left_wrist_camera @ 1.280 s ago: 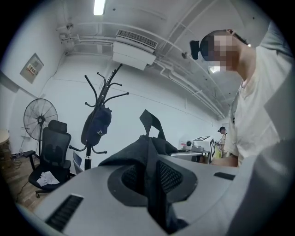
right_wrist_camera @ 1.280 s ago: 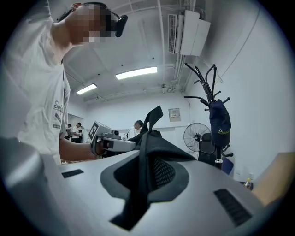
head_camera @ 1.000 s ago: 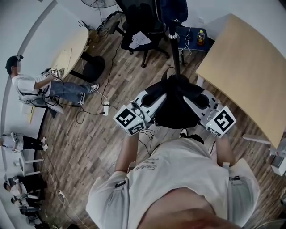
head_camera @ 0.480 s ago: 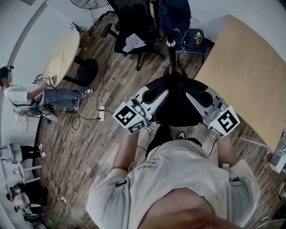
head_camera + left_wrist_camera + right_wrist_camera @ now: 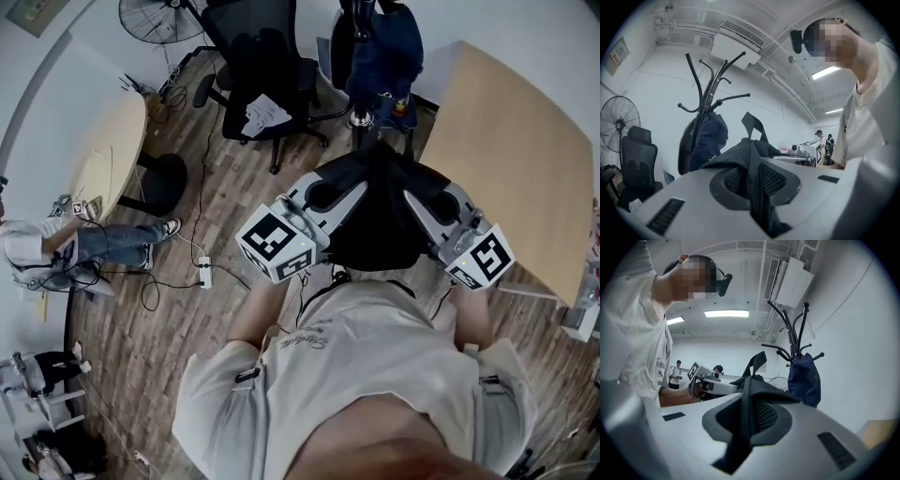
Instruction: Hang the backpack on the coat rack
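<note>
A black backpack [image 5: 375,216] hangs between my two grippers in front of the person's chest. My left gripper [image 5: 349,190] is shut on the bag's fabric [image 5: 752,164], which runs down between its jaws. The right gripper [image 5: 414,199] is shut on a black strap [image 5: 749,408] of the same bag. The bag's top loop [image 5: 752,124] stands up above the fabric. Just beyond stands the black coat rack [image 5: 710,84], its curved hooks spreading high. A navy bag [image 5: 384,56] hangs from it. The backpack is apart from the rack.
A black office chair [image 5: 262,66] and a floor fan [image 5: 155,14] stand left of the rack. A wooden table [image 5: 525,159] lies to the right and a curved desk [image 5: 112,159] to the left. Cables and a power strip [image 5: 202,272] lie on the floor near a seated person [image 5: 47,248].
Both grippers have carried the backpack forward and somewhat upward toward the coat rack. The rack and its navy bag now sit much closer in the head view.
</note>
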Demonstrator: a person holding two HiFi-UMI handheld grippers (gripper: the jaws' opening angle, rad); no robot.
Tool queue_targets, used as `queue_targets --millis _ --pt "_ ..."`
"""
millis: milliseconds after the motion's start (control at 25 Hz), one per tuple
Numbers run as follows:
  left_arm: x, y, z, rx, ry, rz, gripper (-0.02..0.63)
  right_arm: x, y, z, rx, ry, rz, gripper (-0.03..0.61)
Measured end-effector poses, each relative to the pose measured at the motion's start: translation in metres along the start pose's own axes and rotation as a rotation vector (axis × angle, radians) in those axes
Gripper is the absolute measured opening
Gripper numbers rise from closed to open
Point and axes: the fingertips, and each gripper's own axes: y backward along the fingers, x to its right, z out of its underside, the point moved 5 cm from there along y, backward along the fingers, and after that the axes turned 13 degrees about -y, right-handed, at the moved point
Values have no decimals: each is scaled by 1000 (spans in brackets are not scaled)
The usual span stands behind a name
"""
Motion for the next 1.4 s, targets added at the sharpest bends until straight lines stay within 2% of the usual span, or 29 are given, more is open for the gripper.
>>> queue_targets --millis 280,520,840,1400 --pt "-48 -3 -25 60 7 119 46 9 -33 -25 52 36 70 29" --pt "-80 -10 -44 111 -8 153 46 22 -56 -52 55 104 79 31" --pt "-115 -33 -65 127 -20 141 46 56 -78 -79 64 129 65 29" --pt "-146 -58 -33 60 -32 51 46 108 -97 -53 9 110 55 32"
